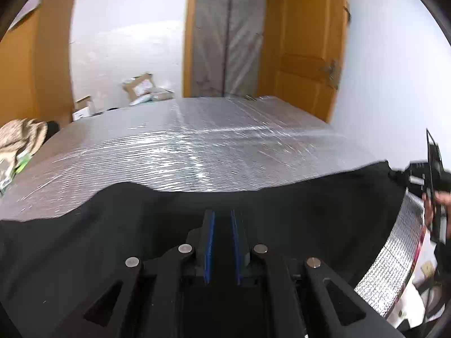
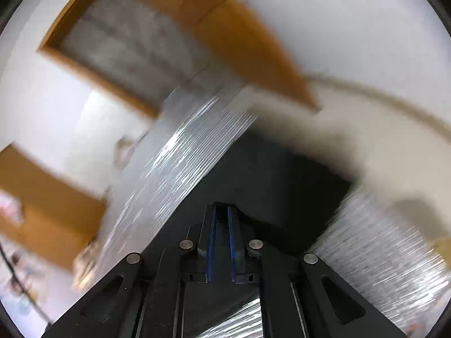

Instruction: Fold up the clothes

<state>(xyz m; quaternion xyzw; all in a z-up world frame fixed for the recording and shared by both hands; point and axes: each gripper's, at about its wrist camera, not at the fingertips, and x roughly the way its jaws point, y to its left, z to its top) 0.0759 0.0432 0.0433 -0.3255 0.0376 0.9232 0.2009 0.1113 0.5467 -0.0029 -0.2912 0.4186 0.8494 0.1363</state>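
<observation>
Closest in the left wrist view, the left gripper (image 1: 222, 214) has its two blue-padded fingers drawn near each other with a narrow gap; black cloth lies in and around that gap, so it appears to pinch the black garment (image 1: 84, 239), though dark on dark makes the contact hard to confirm. The garment spreads across the near edge of the silver-wrapped table (image 1: 197, 140); its lower part is cut off by the frame. At the far right the right gripper (image 1: 432, 186) shows only partly, with a hand (image 1: 439, 200) behind it.

The right wrist view is heavily motion-blurred. There the right gripper's fingers (image 2: 212, 225) sit close together over the same dark cloth (whether they clamp it, I cannot tell).

Further off: one patterned cloth heap (image 1: 19, 140) at the table's left, blurry cardboard boxes (image 1: 141, 87) on the floor, and one orange door (image 1: 304, 56).
</observation>
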